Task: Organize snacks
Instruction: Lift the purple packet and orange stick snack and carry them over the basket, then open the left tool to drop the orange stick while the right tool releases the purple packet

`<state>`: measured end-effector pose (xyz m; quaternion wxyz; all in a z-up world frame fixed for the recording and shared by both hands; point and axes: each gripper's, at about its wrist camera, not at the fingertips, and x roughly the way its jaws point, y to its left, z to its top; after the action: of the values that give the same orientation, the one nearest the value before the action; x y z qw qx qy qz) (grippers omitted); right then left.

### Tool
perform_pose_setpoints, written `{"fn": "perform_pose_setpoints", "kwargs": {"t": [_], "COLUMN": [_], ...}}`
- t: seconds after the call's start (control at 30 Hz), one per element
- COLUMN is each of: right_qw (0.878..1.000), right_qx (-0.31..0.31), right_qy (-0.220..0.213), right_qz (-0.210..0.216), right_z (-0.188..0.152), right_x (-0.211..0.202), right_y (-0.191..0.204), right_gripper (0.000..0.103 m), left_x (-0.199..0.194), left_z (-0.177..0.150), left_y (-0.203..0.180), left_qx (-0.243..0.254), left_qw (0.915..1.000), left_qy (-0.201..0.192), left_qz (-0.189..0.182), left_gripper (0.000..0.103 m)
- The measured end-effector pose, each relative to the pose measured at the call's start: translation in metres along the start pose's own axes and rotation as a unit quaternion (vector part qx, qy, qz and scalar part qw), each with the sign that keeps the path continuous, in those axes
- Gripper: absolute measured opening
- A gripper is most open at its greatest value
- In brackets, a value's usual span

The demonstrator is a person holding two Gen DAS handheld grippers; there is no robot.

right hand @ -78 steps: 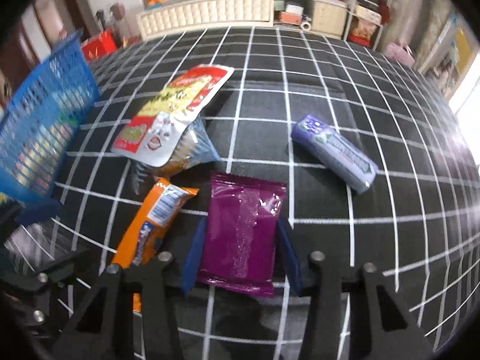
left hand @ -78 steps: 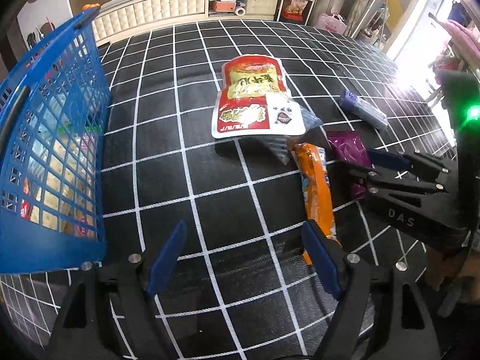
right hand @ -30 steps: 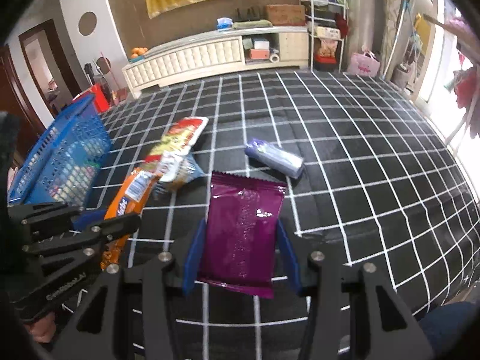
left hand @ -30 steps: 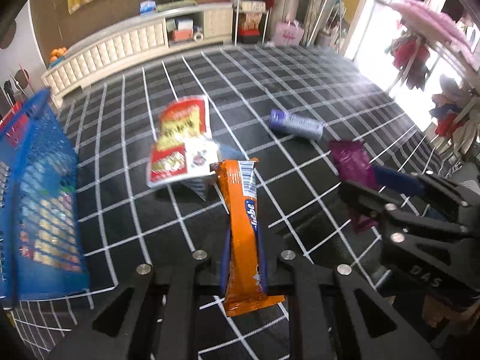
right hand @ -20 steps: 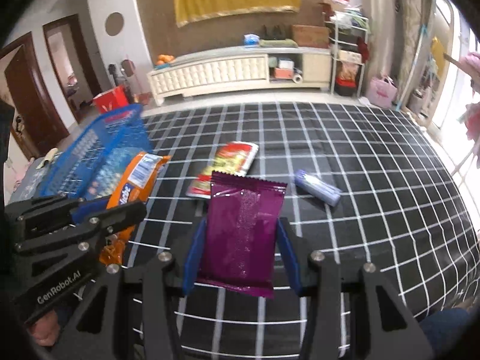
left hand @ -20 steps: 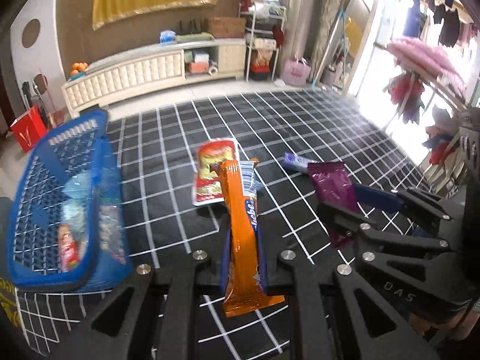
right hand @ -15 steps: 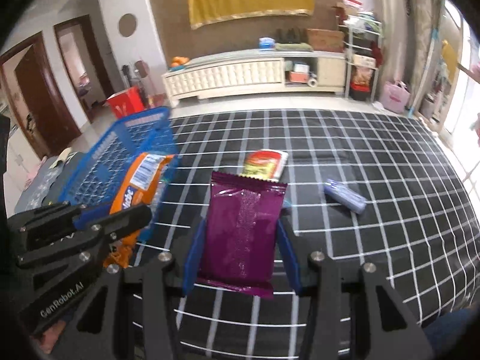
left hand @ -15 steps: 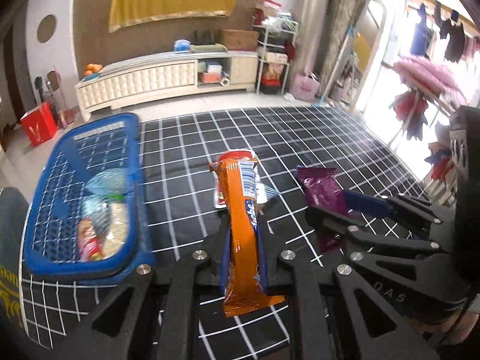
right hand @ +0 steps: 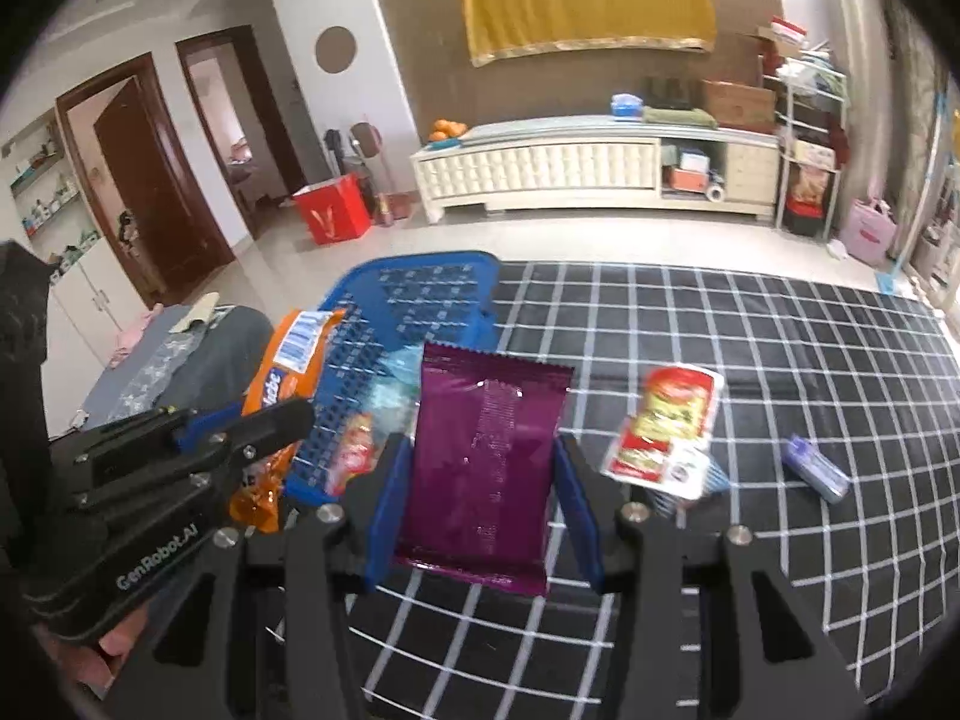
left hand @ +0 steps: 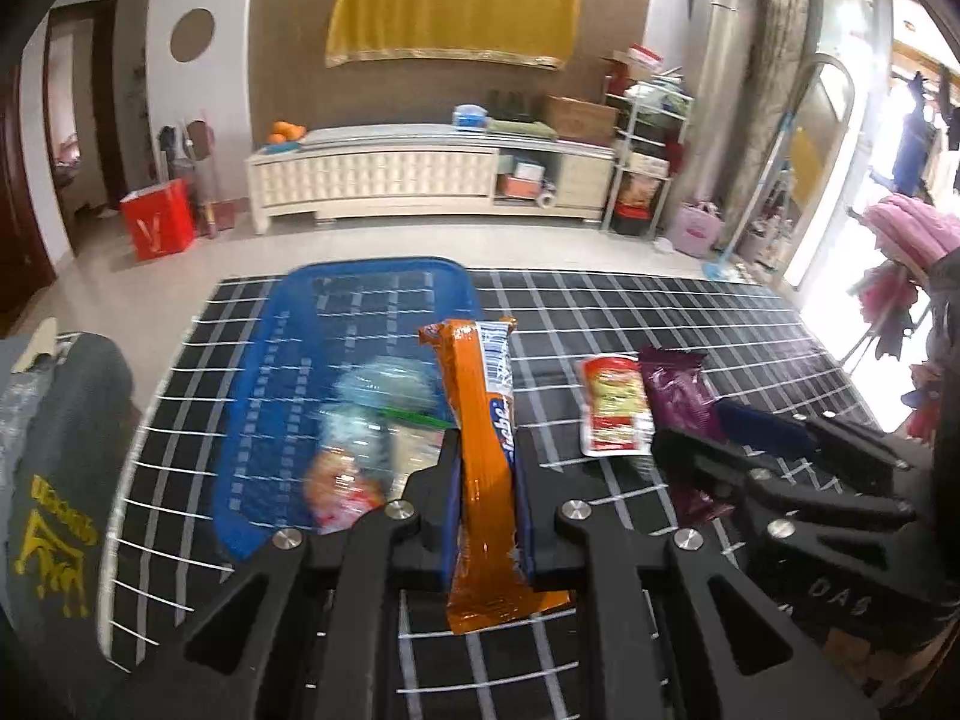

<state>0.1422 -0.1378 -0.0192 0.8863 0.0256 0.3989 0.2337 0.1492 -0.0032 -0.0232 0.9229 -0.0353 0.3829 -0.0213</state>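
The left hand-held gripper (left hand: 486,510) is raised, gripping the orange snack bar (left hand: 480,456) above the blue basket (left hand: 270,360); the right hand-held gripper (right hand: 483,510) beside it clamps the purple packet (right hand: 486,456).

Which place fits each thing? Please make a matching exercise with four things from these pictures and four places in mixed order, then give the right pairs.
Things:
1. orange snack bar
2. purple packet
3. red and yellow pouch
4. blue basket

Places:
A. lying on the checked mat, held by nothing
B. clamped in the left gripper
C. on the mat, with snacks inside
D. clamped in the right gripper

Pairs: 1-B, 2-D, 3-A, 4-C
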Motion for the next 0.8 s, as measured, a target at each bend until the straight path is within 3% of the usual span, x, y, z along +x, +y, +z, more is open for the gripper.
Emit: {"fn": "perform_pose_setpoints", "kwargs": {"t": [0.17,0.33,0.5,0.53,0.6,0.67,0.8], "right_qw": [1.000,1.000,1.000,1.000,0.999,0.999,0.999], "right_qx": [-0.006,0.002,0.017,0.018,0.021,0.025,0.031], "right_qy": [0.007,0.014,0.024,0.025,0.027,0.027,0.025], "right_qz": [0.016,0.015,0.005,0.003,-0.001,-0.002,0.001], "right_z": [0.010,0.008,0.003,0.003,0.002,0.003,0.004], "right_x": [0.020,0.029,0.031,0.031,0.030,0.029,0.025], "right_y": [0.018,0.019,0.008,0.006,0.003,0.000,-0.002], "right_gripper": [0.053,0.053,0.053,0.053,0.053,0.053,0.053], "left_x": [0.013,0.047,0.078,0.083,0.088,0.087,0.076], "left_z": [0.011,0.013,0.004,0.000,-0.006,-0.008,-0.007], "left_y": [0.027,0.043,0.034,0.029,0.020,0.014,0.013], "left_qx": [0.003,-0.002,0.012,0.020,0.036,0.043,0.034], "left_qw": [0.9994,0.9978,0.9952,0.9943,0.9928,0.9931,0.9944], "left_qy": [0.020,0.065,0.097,0.105,0.114,0.109,0.101], "left_qz": [0.027,0.008,0.005,0.004,0.007,0.006,0.000], "left_gripper": [0.014,0.014,0.015,0.016,0.040,0.053,0.054]}}
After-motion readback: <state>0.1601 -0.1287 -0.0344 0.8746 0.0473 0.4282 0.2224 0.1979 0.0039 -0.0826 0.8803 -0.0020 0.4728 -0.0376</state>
